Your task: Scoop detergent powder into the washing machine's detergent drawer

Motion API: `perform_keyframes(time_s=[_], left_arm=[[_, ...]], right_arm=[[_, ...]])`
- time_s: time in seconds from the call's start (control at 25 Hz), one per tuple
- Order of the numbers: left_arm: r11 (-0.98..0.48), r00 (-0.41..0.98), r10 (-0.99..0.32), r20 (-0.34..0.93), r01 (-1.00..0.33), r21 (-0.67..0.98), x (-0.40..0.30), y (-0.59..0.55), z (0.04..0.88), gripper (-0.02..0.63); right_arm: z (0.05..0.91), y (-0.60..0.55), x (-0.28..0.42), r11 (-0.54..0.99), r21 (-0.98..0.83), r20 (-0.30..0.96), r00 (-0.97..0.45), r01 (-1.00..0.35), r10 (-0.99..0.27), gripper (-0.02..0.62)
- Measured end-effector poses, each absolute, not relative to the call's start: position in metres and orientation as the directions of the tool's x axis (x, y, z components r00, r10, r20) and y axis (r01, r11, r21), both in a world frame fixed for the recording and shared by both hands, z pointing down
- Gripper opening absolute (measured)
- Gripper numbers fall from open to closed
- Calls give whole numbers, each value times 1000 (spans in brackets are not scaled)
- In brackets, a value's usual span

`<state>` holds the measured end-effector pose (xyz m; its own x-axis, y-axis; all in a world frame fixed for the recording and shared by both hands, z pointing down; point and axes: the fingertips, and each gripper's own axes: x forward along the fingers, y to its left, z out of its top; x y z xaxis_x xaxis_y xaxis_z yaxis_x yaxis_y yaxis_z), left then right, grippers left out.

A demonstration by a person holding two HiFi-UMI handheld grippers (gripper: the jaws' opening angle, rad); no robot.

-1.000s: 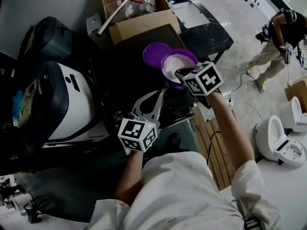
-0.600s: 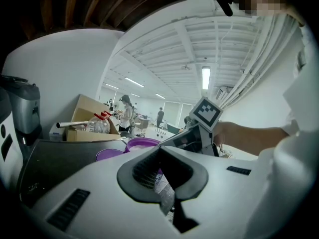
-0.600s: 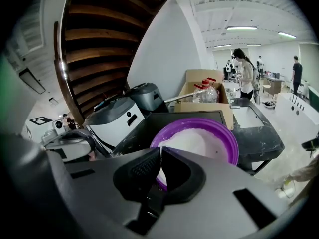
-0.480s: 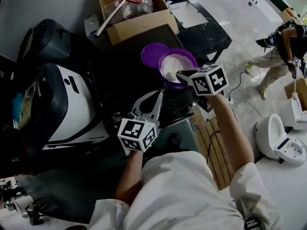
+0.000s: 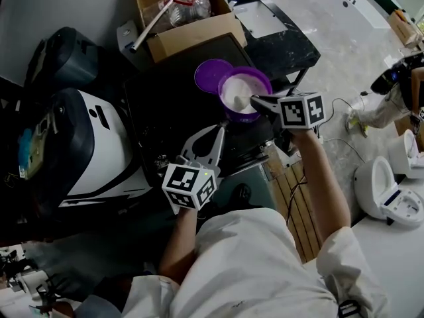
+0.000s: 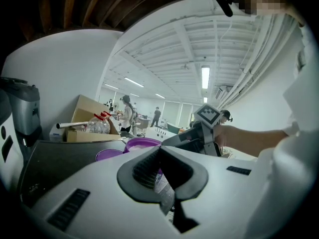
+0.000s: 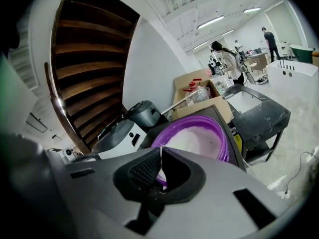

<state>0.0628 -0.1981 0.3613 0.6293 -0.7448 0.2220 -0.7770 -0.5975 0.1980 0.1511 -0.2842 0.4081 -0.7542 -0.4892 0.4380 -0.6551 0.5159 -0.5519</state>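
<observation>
A purple tub (image 5: 244,91) full of white detergent powder stands on a black top (image 5: 165,105), with its purple lid (image 5: 211,75) lying just behind it. My right gripper (image 5: 256,101) reaches over the tub's near rim from the right. Its jaws are shut on a thin white scoop handle (image 7: 160,169), and the tub (image 7: 199,138) fills the right gripper view ahead. My left gripper (image 5: 220,130) hovers low in front of the tub with its jaws shut, tips meeting (image 6: 159,151), and I see nothing held. No detergent drawer is identifiable.
A white and dark appliance (image 5: 86,144) sits at the left. An open cardboard box (image 5: 189,18) with a plastic bottle is behind the tub. A black table (image 5: 278,38) stands at the back right, a white toilet (image 5: 387,194) is on the floor at the right, and a person (image 5: 401,91) is there.
My right gripper has drawn back to the right, from over the powder to the tub's near rim. The left gripper has not moved. The person at the right has walked further right.
</observation>
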Motion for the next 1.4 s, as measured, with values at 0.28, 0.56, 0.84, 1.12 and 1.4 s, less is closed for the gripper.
perform_keyframes(time_s=[0.28,0.56,0.84,1.12,1.4], left_arm=[[-587,619,-751,229,-785,198,58,-196,365,18],[-583,614,-752,239,-789,194,53,-191,368,18],[-584,617,-746,250,-787,199,42,-183,373,18],[-584,622,-742,251,-783,214,29,-175,376,18],[-586,629,-739,243,-777,230,9,-163,376,18]], right_arm=[[400,-288,165,425,-685,325,-770,-592,-549,11],[398,-289,176,340,-790,229,-761,-510,-607,11],[399,-282,180,266,-859,163,-726,-438,-668,11],[393,-274,179,215,-932,54,-698,-293,-714,11],[380,-253,165,214,-947,6,-679,-241,-734,11]])
